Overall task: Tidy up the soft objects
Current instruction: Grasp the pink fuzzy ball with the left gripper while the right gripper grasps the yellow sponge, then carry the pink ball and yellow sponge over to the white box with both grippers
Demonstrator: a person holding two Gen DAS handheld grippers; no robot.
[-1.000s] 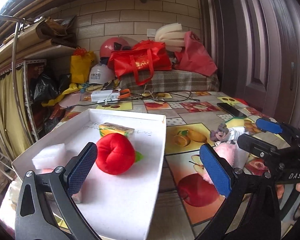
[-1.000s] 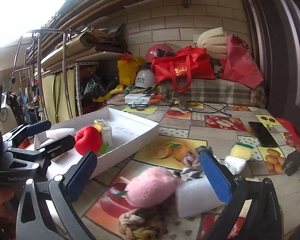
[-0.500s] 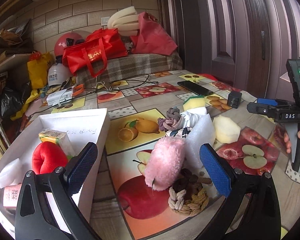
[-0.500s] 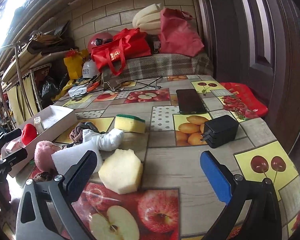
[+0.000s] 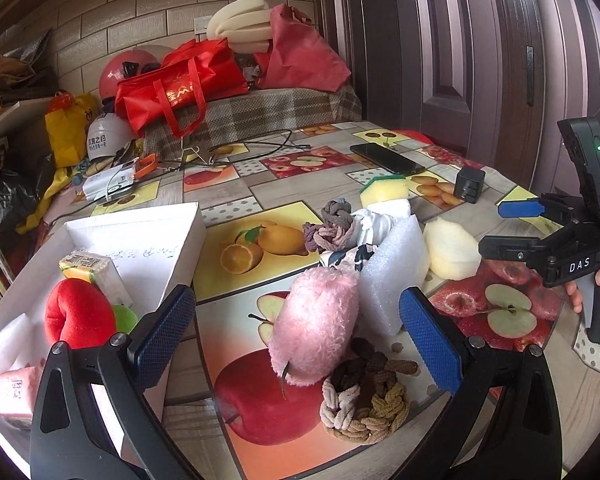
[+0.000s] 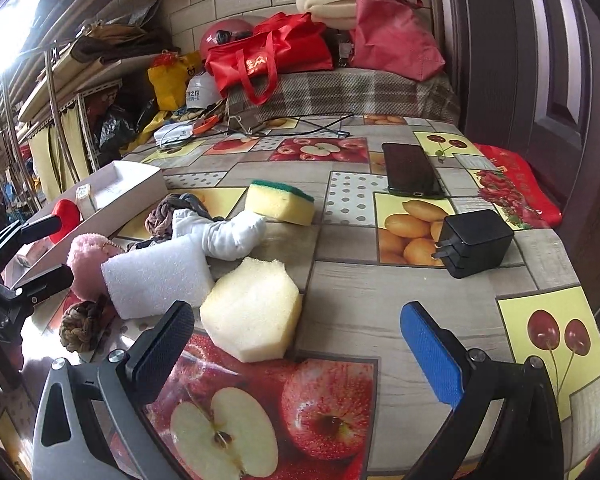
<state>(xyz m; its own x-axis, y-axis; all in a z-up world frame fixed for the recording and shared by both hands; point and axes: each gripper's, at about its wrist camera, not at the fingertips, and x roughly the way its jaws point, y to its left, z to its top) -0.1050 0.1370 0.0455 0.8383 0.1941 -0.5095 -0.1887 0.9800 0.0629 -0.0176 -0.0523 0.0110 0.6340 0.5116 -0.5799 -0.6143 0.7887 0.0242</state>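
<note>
My left gripper [image 5: 296,334] is open, its blue pads on either side of a pink fluffy toy [image 5: 315,326] lying on the table. In front of that toy lies a braided rope ring [image 5: 364,400]; behind it stand a white foam block [image 5: 394,260] and a knotted cloth bundle [image 5: 334,230]. The white box [image 5: 148,240] at the left holds a red plush apple [image 5: 78,314]. My right gripper [image 6: 298,354] is open and empty over the apple-print tablecloth. A pale yellow foam chunk [image 6: 254,314] lies just ahead of its left finger.
A yellow-green sponge [image 6: 280,200], a black charger [image 6: 474,242] and a phone [image 6: 410,170] lie farther back on the table. Red bags [image 5: 180,80], helmets and cables crowd the far end. A dark door [image 5: 480,60] stands at the right.
Both grippers have swung right, away from the white box. The left one now frames the pink toy; the right one now faces the foam chunk and charger. Both stay open.
</note>
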